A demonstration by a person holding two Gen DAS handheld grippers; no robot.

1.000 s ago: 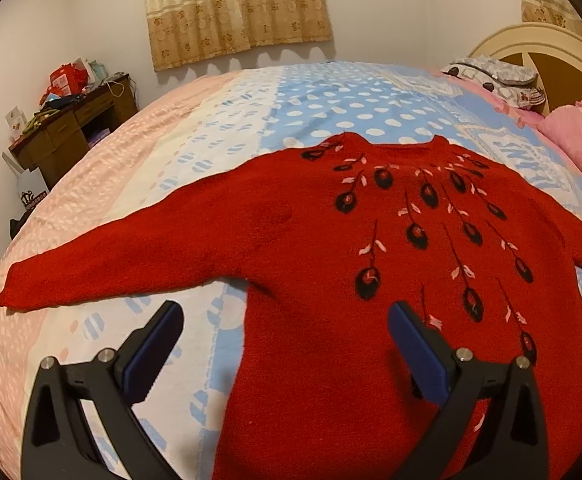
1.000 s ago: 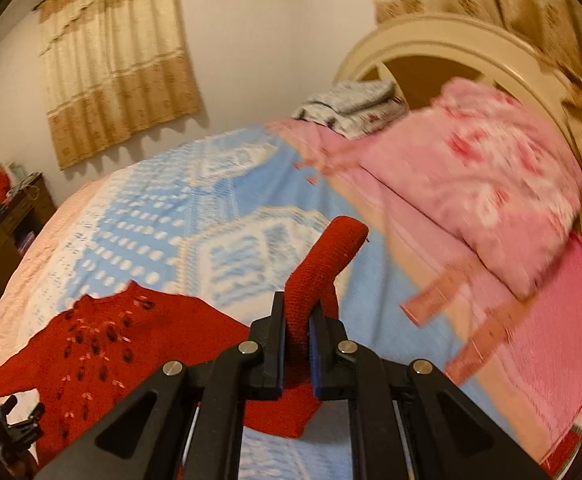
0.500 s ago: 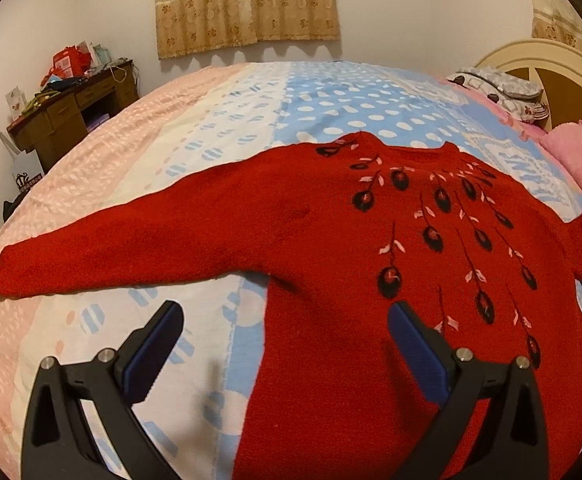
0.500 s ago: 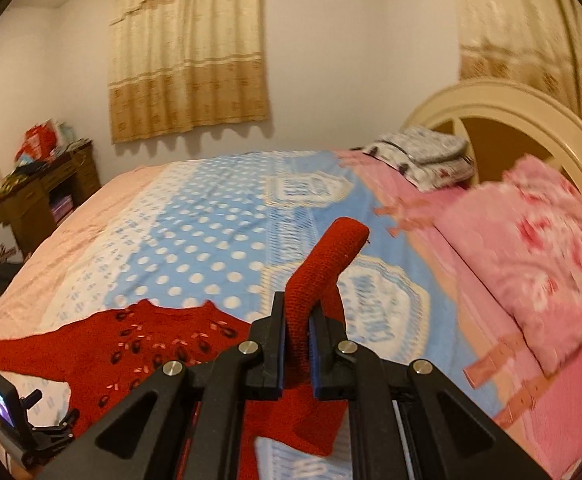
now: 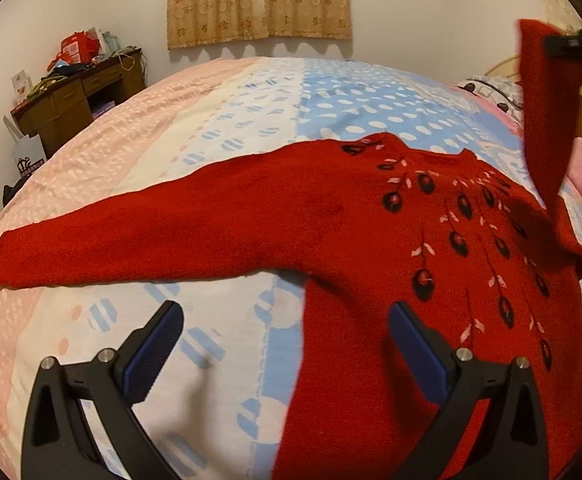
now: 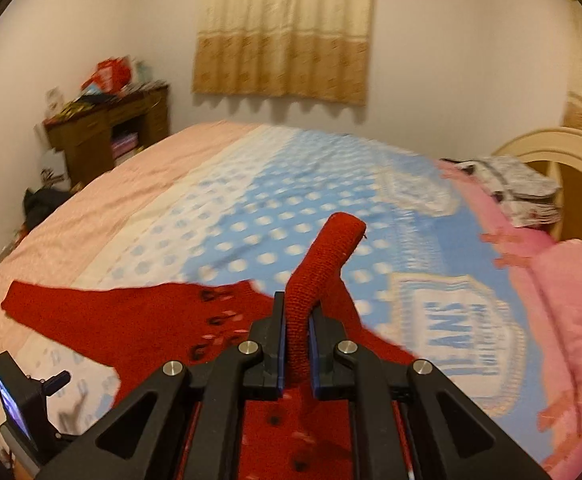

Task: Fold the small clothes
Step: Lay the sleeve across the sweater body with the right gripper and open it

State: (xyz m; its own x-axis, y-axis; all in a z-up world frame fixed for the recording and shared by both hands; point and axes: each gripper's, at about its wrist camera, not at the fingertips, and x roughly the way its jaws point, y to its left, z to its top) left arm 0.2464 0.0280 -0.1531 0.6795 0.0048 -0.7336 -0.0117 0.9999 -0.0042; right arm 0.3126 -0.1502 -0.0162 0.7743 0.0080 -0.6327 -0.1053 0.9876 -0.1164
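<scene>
- The red sweater (image 5: 391, 248) lies spread flat on the bed (image 5: 219, 120), one sleeve stretched toward nine o'clock.
- Its other sleeve (image 6: 323, 264) is lifted, pinched tight in the right hand-held gripper (image 6: 297, 344).
- The left hand-held gripper (image 5: 287, 344) hovers at six o'clock, spread wide, holding nothing.
- A wooden desk (image 5: 71, 104) stands at ten o'clock.

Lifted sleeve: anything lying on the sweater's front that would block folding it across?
Nothing visible does. The right tongs hold the lifted sleeve above the sweater, whose patterned front lies bare on the bed. The left tongs hover open near its hem.
</scene>
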